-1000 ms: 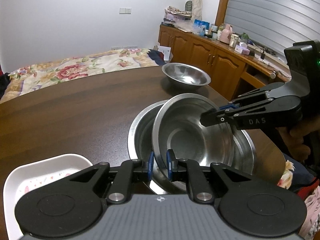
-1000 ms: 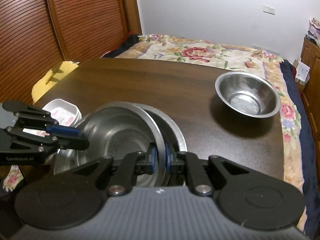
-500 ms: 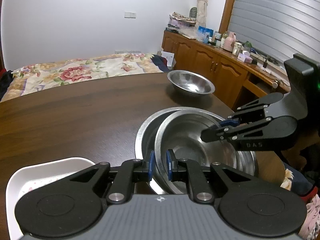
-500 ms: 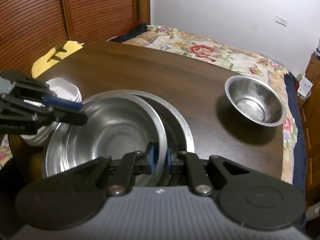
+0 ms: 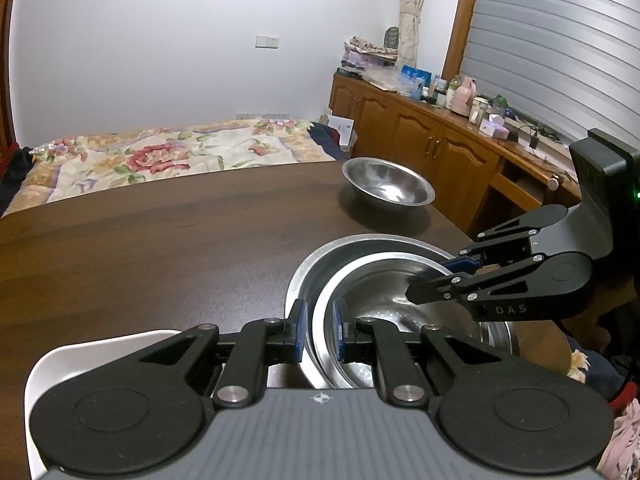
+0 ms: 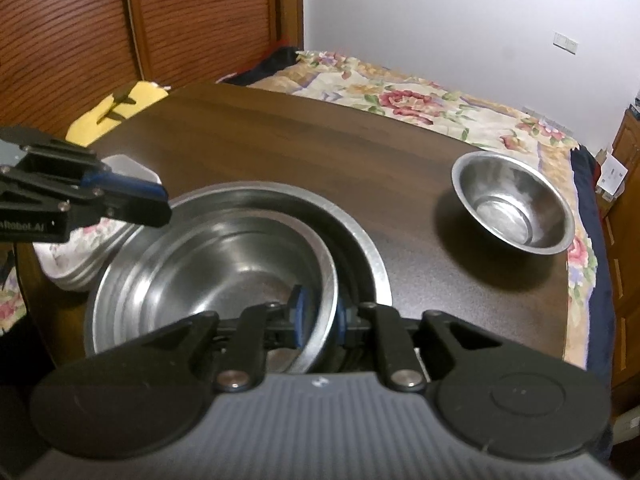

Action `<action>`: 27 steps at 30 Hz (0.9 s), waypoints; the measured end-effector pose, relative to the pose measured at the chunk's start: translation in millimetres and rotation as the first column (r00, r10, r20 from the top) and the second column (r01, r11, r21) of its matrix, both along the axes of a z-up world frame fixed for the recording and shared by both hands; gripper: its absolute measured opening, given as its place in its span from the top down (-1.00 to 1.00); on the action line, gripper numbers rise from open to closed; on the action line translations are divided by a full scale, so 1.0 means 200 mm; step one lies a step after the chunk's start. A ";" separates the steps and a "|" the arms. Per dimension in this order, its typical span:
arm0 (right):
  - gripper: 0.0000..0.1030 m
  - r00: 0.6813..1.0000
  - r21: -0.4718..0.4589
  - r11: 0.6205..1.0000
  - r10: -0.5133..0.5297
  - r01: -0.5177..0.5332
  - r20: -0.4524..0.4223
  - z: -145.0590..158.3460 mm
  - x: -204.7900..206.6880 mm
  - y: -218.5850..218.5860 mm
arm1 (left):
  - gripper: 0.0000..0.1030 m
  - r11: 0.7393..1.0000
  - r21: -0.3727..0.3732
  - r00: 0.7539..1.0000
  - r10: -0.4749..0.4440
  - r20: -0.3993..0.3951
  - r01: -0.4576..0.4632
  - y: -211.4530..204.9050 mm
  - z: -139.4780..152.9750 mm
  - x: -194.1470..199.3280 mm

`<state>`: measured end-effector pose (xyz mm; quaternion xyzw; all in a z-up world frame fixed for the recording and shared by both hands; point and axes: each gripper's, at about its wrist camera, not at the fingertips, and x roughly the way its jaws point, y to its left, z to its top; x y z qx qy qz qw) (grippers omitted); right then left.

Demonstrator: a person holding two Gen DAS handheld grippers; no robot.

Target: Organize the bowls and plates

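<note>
Dark wooden table point(image 5: 160, 248): round-edged top carrying all the tableware, spreading ahead of both sets of fingers.

Large steel basin point(image 6: 360, 248): outermost vessel, seated on the table directly ahead of both grippers; its rim shows as a wide crescent beyond the inner bowl.

Inner steel bowl point(image 6: 224, 272): nested inside the large steel basin, lying off-centre so that a gap opens on the far side. Its rim passes between the fingers of both grippers, on opposite sides.

Small steel bowl point(image 5: 388, 188): standing alone and upright on the table, well beyond the fingers and well apart from the nested pair.

White plates point(image 6: 96, 248): a low stack with floral print, just beside the basin, below the left gripper in the right wrist view. In the left wrist view only a white rim shows, left of the fingers.

Left gripper point(image 5: 319, 330): blue-padded fingers a narrow gap apart, straddling the inner bowl's rim; a slit shows on the left side of the rim, so a firm clamp cannot be confirmed.

Right gripper point(image 6: 320, 318): fingers likewise a narrow gap apart, one inside and one outside the inner bowl's rim; contact cannot be told for certain.
</note>
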<state>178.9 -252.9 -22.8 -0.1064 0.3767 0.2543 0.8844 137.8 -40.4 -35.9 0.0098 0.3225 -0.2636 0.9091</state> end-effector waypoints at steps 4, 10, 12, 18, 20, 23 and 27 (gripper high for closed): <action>0.36 0.999 0.044 0.998 -0.037 0.036 0.011 0.00 0.01 -0.02 | 0.70 1.000 0.003 1.000 -0.004 0.002 0.004 -0.01 0.00 0.00; 0.35 0.997 0.064 0.997 -0.054 0.050 0.064 0.04 -0.01 -0.03 | 0.70 1.000 0.002 1.000 -0.006 0.004 0.006 0.00 0.00 0.00; 0.35 0.995 0.066 0.996 -0.057 0.052 0.076 0.06 -0.01 -0.04 | 0.70 1.000 0.002 1.000 -0.006 0.007 0.006 -0.01 0.00 0.00; 0.35 0.988 0.087 0.992 -0.097 0.087 0.119 0.10 0.00 -0.09 | 0.70 1.000 0.012 1.000 -0.009 0.029 0.008 -0.04 0.04 0.02; 0.35 0.985 0.094 0.990 -0.113 0.101 0.133 0.12 0.01 -0.12 | 0.70 1.000 0.018 0.999 -0.011 0.036 0.010 -0.05 0.05 0.03; 0.35 0.979 0.111 0.986 -0.138 0.123 0.148 0.14 0.01 -0.16 | 0.70 1.000 0.022 0.999 -0.014 0.046 0.013 -0.08 0.07 0.06; 0.34 0.969 0.132 0.979 -0.176 0.154 0.174 0.16 0.02 -0.21 | 0.70 1.000 0.028 0.998 -0.015 0.063 0.013 -0.11 0.10 0.08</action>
